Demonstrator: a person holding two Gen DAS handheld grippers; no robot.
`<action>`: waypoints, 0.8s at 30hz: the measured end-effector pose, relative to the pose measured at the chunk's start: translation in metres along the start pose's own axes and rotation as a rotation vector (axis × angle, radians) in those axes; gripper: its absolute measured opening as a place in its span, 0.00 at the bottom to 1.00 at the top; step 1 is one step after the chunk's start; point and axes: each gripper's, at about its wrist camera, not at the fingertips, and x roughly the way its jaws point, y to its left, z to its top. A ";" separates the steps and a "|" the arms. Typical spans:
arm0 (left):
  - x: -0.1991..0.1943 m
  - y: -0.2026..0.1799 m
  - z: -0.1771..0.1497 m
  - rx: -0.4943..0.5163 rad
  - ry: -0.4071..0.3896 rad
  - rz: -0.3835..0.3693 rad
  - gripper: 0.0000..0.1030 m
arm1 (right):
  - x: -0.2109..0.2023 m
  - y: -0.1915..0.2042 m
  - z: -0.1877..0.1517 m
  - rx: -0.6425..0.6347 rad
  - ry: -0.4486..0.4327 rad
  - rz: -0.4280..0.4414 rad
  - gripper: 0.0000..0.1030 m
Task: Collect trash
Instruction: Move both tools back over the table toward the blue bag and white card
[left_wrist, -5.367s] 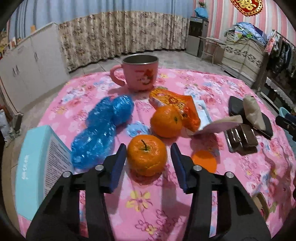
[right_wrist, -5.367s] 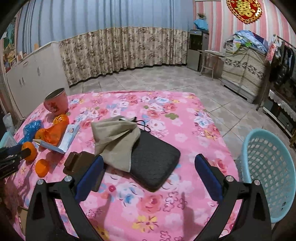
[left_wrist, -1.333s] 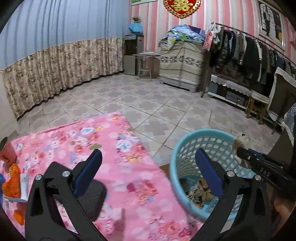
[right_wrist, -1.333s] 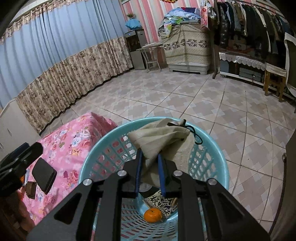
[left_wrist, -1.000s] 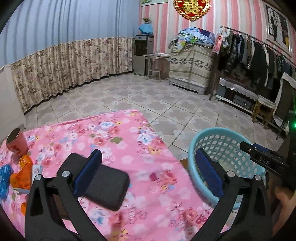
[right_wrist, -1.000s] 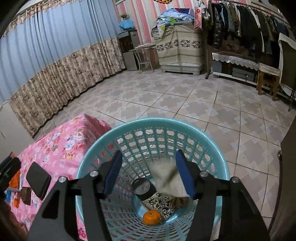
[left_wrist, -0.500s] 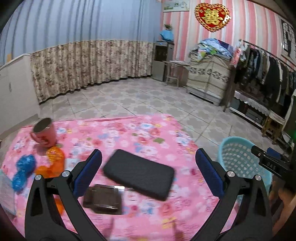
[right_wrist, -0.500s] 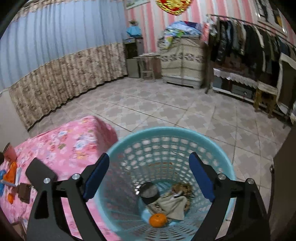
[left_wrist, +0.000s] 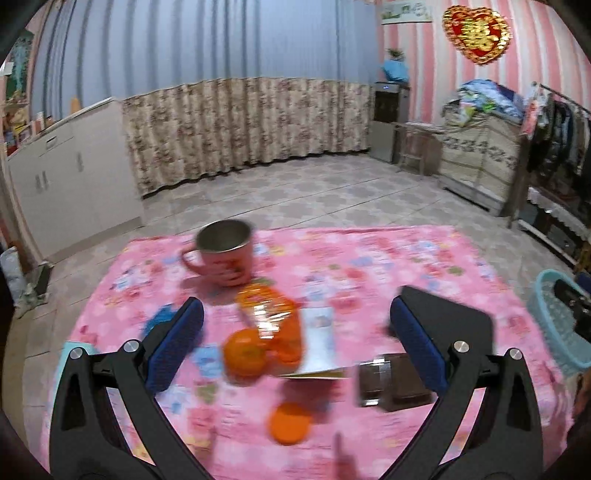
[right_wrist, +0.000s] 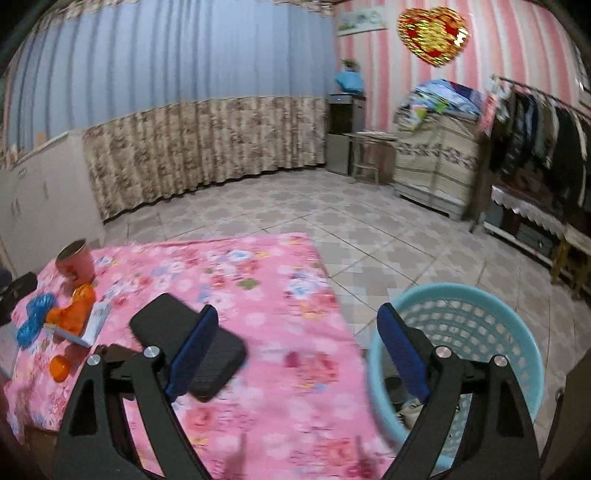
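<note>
On the desk (left_wrist: 369, 258), an orange snack wrapper (left_wrist: 269, 314) lies crumpled beside a whole orange (left_wrist: 245, 354). A white packet (left_wrist: 319, 338) lies flat just right of them. An orange lid (left_wrist: 290, 422) sits nearer. The light-blue basket (right_wrist: 461, 306) stands upright on the floor, right of the desk.
</note>
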 end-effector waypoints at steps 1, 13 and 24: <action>0.004 0.010 -0.001 -0.008 0.005 0.012 0.95 | 0.001 0.008 0.000 -0.008 0.003 0.014 0.84; 0.069 0.091 -0.013 -0.106 0.127 0.066 0.87 | 0.023 0.066 -0.002 -0.076 0.056 0.091 0.84; 0.106 0.105 -0.034 -0.106 0.235 0.044 0.62 | 0.038 0.120 -0.013 -0.158 0.121 0.212 0.84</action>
